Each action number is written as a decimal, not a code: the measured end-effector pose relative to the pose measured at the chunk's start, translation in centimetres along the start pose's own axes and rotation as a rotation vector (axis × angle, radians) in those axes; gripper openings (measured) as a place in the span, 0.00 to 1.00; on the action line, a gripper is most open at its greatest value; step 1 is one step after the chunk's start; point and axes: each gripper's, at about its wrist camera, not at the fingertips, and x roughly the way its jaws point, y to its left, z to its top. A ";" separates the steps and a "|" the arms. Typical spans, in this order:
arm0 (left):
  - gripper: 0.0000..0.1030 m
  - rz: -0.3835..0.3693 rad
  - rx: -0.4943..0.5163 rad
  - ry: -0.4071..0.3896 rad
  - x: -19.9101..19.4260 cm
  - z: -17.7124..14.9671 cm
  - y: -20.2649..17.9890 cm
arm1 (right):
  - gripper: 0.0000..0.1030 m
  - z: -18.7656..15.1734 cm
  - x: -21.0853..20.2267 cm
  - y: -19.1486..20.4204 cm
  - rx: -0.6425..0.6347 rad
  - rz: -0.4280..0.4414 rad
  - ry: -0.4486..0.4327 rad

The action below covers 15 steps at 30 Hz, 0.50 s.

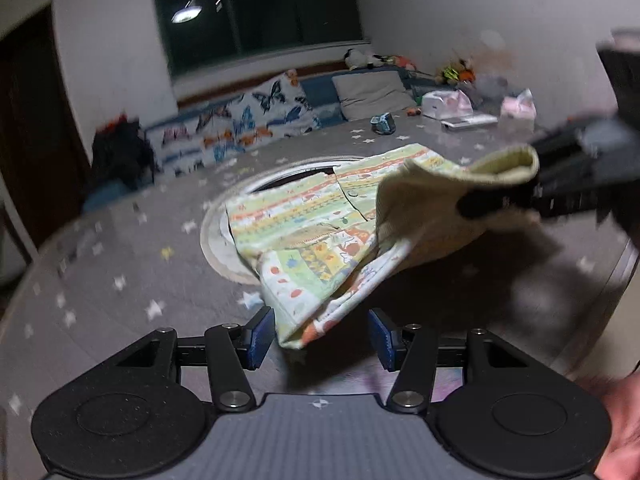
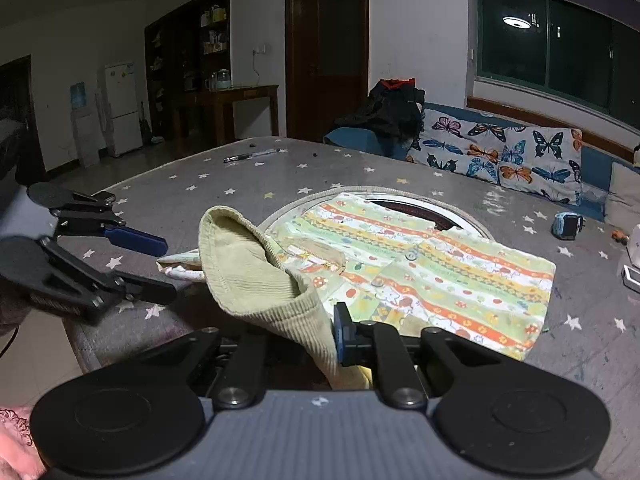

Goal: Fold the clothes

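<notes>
One small patterned children's shirt [image 2: 436, 280] lies on the grey star-print table [image 2: 248, 192]. The right tool [image 2: 332, 340] is clamped on its lifted corduroy-lined edge [image 2: 256, 276]; the left tool [image 1: 322, 334] stands apart around a hanging corner.

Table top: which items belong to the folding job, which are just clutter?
Job:
patterned shirt
its corduroy-lined sleeve, clamped in the right claw
left claw, open at the shirt's near corner

Clutter:
pen
blue watch
tissue box
butterfly cushions
</notes>
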 end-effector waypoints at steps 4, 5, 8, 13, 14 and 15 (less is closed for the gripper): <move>0.53 0.068 0.098 -0.026 1.0 -0.9 -0.5 | 0.11 0.2 0.0 0.0 -0.004 -0.005 -0.002; 0.53 0.082 0.135 -0.039 1.2 -1.1 -0.7 | 0.11 0.2 -0.1 0.0 -0.003 -0.007 -0.001; 0.46 0.106 0.238 -0.081 1.4 -1.6 -1.3 | 0.11 0.1 -0.1 0.2 -0.008 -0.011 0.000; 0.10 0.067 0.323 -0.140 1.0 -2.1 -1.7 | 0.07 -0.3 -0.3 0.8 -0.032 -0.025 -0.004; 0.08 0.062 0.327 -0.144 0.9 -2.1 -1.7 | 0.06 -0.3 -0.4 0.8 -0.034 -0.027 -0.007; 0.08 0.055 0.325 -0.150 0.7 -2.1 -1.6 | 0.06 -0.4 -0.6 1.0 -0.037 -0.030 -0.010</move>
